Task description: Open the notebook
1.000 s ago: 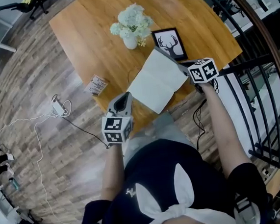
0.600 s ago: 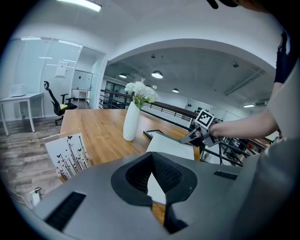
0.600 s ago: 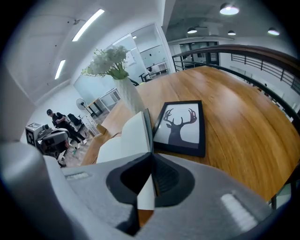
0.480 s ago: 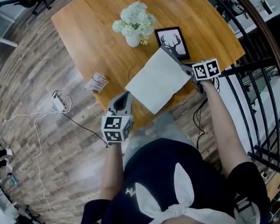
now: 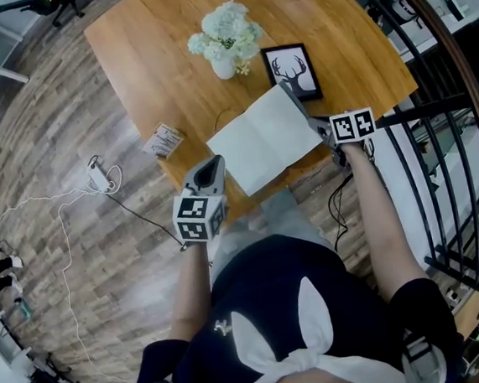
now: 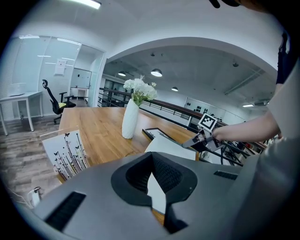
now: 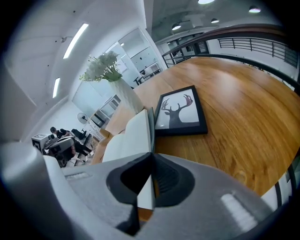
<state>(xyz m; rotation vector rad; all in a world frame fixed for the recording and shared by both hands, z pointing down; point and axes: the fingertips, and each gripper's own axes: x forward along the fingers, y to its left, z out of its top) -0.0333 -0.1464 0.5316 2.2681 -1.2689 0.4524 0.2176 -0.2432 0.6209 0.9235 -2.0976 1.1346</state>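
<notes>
Pinching the lifted edge of the notebook (image 5: 260, 146), the right gripper (image 5: 313, 123) should ease it flat without creasing; the left gripper (image 5: 214, 165), jaws together and empty, hovers nearby.

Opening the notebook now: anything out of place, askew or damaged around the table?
Nothing spilled or damaged. Two small things: the butterfly card stands right at the edge of the table, where a knock could tip it off, and a white charger with its cable lies loose on the floor.
</notes>
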